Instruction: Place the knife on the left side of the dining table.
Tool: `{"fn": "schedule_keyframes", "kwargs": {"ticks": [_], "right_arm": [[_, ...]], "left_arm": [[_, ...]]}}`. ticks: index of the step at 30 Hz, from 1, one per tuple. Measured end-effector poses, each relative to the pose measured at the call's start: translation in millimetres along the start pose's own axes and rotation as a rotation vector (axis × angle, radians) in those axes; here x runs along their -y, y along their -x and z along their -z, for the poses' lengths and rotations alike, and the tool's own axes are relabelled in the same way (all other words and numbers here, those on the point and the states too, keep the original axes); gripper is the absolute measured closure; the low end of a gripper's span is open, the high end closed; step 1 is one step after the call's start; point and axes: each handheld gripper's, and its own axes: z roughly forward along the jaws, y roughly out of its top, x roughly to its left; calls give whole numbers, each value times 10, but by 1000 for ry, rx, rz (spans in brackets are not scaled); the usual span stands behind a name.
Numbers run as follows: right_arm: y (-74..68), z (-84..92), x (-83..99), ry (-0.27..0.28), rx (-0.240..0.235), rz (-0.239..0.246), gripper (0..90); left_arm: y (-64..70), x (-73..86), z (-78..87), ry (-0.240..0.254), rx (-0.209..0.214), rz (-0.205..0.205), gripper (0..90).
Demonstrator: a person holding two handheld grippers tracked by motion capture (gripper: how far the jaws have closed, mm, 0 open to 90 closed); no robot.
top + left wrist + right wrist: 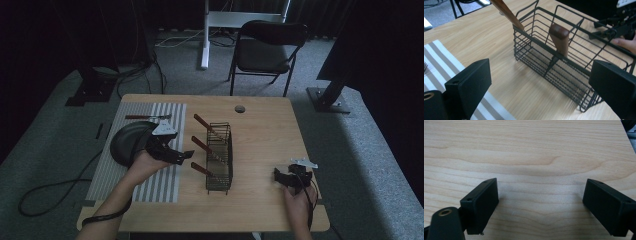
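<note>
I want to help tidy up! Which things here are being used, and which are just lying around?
In use:
wire basket
wooden-handled cutlery standing in it
left hand-held gripper, open, facing the basket

Just lying about:
dark plate
fork on the striped mat
chair
right hand-held gripper, open over bare table

**Legible markings: none**

No text, label, brand, number or sign can be read in any view. The wire basket (564,57), striped placemat (150,150) and wooden surface (529,152) carry no readable marking.
</note>
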Motion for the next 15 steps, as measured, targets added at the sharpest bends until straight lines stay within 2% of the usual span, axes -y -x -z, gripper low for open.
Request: {"fn": "schedule_keyframes", "kwargs": {"ticks": [8, 13, 14, 15], "right_arm": [[1, 0, 0, 0, 0, 1, 122], [1, 0, 0, 0, 0, 1, 122], [1, 0, 0, 0, 0, 1, 122], [0, 0, 0, 1, 0, 0, 122]], "left_arm": [[89, -65, -110, -5, 4, -10, 75], [113, -96, -148, -7, 19, 9, 215], [123, -103, -166, -8, 24, 24, 215], [125, -104, -170, -2, 38, 35, 274]]}}
